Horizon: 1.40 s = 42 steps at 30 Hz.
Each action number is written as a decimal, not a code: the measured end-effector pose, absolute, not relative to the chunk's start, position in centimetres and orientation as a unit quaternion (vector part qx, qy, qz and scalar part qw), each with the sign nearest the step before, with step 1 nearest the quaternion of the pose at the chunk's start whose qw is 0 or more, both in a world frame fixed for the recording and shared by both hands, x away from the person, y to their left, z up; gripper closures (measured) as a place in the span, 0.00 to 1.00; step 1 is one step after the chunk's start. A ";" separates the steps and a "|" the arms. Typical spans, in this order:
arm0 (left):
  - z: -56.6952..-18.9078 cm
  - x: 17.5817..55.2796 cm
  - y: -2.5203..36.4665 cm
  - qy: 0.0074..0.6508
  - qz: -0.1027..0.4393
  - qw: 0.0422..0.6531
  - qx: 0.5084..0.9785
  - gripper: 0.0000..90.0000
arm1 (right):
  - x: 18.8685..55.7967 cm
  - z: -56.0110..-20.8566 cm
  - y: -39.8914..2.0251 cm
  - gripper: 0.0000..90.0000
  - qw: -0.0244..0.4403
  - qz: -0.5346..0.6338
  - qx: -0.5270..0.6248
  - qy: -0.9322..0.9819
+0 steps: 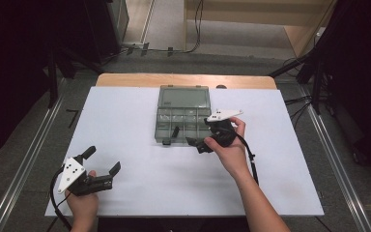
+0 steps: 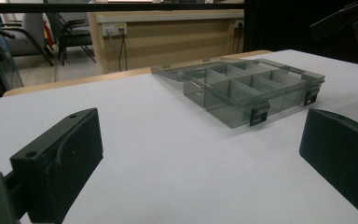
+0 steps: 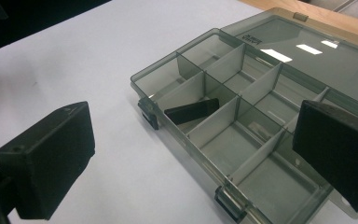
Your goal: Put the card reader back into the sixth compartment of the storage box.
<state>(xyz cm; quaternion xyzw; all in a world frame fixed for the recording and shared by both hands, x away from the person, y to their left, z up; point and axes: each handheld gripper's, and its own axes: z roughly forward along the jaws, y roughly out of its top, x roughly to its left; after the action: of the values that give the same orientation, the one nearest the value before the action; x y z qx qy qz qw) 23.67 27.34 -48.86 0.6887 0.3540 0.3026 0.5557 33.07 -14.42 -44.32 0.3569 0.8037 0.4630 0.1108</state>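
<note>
1. A small black block (image 3: pixel 191 111) is seen lying loose in a front-row compartment of the open smoky-plastic organizer box (image 3: pixel 279 154); it is judged light, rigid and smooth, best pinched across its long flat sides.
2. The right gripper (image 1: pixel 204 137) is held at the box's front edge, jaws spread wide and empty.
3. The left gripper (image 1: pixel 102 159) is rested on the white table (image 1: pixel 140 183), well apart, jaws spread and empty.

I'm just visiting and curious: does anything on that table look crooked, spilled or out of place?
One small thing: a black bar in the open box sits tilted, one end propped against a divider instead of lying flat in its compartment. The other compartments look bare. Nothing seems spilled or broken, and the box sits square on the white table.
</note>
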 end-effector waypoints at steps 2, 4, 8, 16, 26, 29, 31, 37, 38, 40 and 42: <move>-48.9 23.7 27.3 0.354 0.303 0.556 0.689 0.00 | 32.8 -44.4 -14.7 0.00 0.114 0.463 0.358 0.803; -48.9 23.7 27.3 0.354 0.303 0.556 0.689 0.00 | 32.6 -44.4 -15.0 0.00 0.114 0.466 0.359 0.801; -48.9 23.7 27.3 0.354 0.303 0.556 0.689 0.00 | 32.1 -44.5 -15.6 0.00 0.115 0.468 0.360 0.799; -48.9 23.7 27.3 0.354 0.303 0.555 0.689 0.00 | 30.9 -45.0 -17.1 0.00 0.110 0.473 0.365 0.794; -48.9 23.7 27.3 0.354 0.304 0.554 0.689 0.00 | 29.4 -45.4 -19.0 0.00 0.122 0.476 0.375 0.786; -48.9 23.6 27.3 0.355 0.304 0.554 0.689 0.00 | 29.1 -45.5 -19.5 0.00 0.122 0.477 0.376 0.785; -48.9 23.6 27.3 0.355 0.304 0.554 0.689 0.00 | 28.8 -45.6 -19.8 0.00 0.125 0.476 0.378 0.784; -48.9 23.6 27.2 0.355 0.304 0.554 0.689 0.00 | 28.1 -45.9 -20.7 0.00 0.130 0.476 0.384 0.781; -48.9 23.6 27.2 0.355 0.305 0.554 0.689 0.00 | 28.0 -46.0 -20.9 0.00 0.130 0.476 0.385 0.780; -48.9 23.6 27.2 0.355 0.305 0.554 0.689 0.00 | 27.8 -46.1 -21.3 0.00 0.132 0.478 0.387 0.777; -48.9 23.6 27.2 0.355 0.305 0.553 0.689 0.00 | 27.5 -46.3 -21.6 0.00 0.132 0.479 0.389 0.776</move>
<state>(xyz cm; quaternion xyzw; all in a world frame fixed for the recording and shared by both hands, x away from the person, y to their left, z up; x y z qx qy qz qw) 23.63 27.23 -48.90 0.6891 0.3550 0.3050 0.5533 27.51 -21.61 -46.29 0.3890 0.7760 0.4787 0.1315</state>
